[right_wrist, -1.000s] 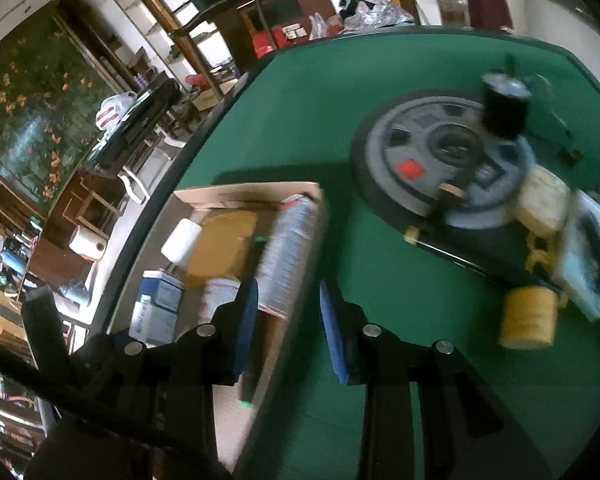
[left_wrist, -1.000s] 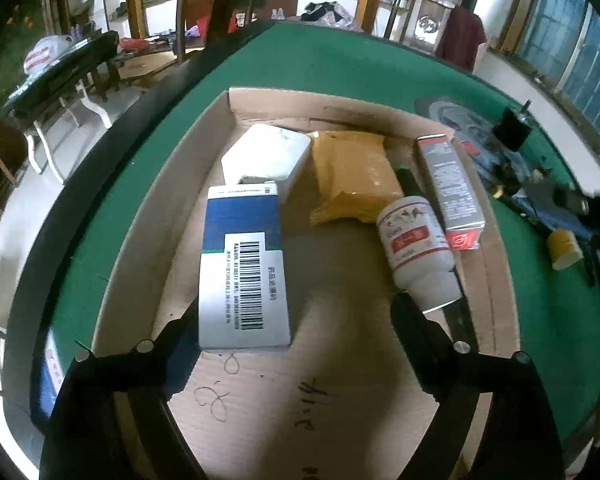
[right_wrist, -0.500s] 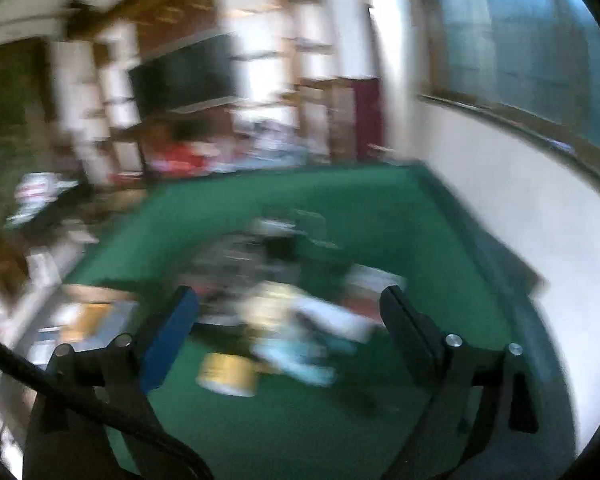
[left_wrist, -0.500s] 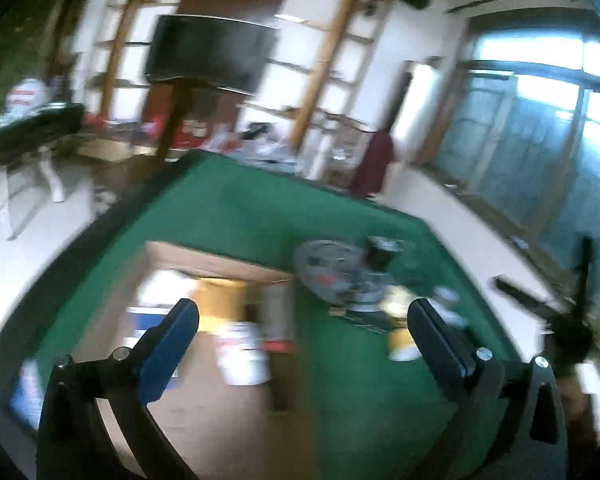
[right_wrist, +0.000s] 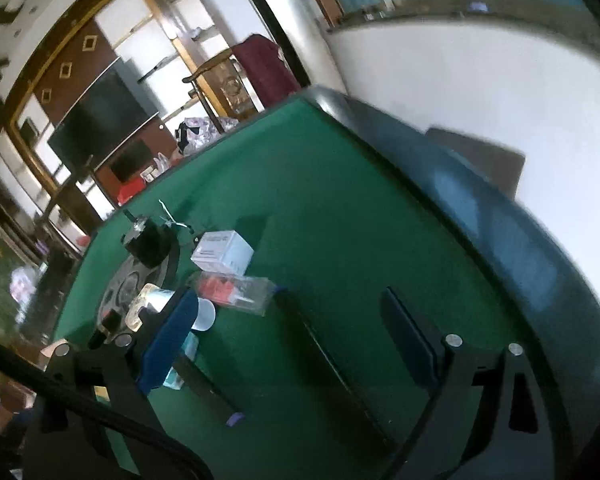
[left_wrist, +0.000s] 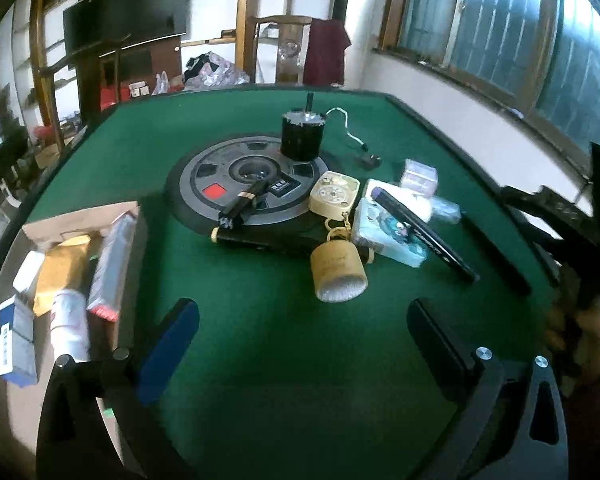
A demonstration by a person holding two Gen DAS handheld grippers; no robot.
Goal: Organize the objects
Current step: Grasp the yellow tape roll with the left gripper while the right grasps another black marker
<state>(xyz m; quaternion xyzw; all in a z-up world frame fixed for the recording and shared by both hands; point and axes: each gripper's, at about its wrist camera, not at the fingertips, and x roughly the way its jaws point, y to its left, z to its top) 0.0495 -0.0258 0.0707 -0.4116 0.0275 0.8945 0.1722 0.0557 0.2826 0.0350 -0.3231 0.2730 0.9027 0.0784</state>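
Above the green surface [left_wrist: 260, 360], my left gripper [left_wrist: 302, 336] and right gripper [right_wrist: 296, 336] both hang spread apart, holding nothing, near the bamboo cup [left_wrist: 338, 270].

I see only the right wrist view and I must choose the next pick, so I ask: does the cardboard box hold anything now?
Observer: Yes. In the left wrist view the cardboard box holds several things, among them a white bottle and a yellow packet.
Operator: Is the left gripper free?
Observer: The left gripper is open and holds nothing.
Operator: What lies nearest in front of it?
Observer: A tan cylinder, lying on its side on the green table, with one end turned toward the gripper.
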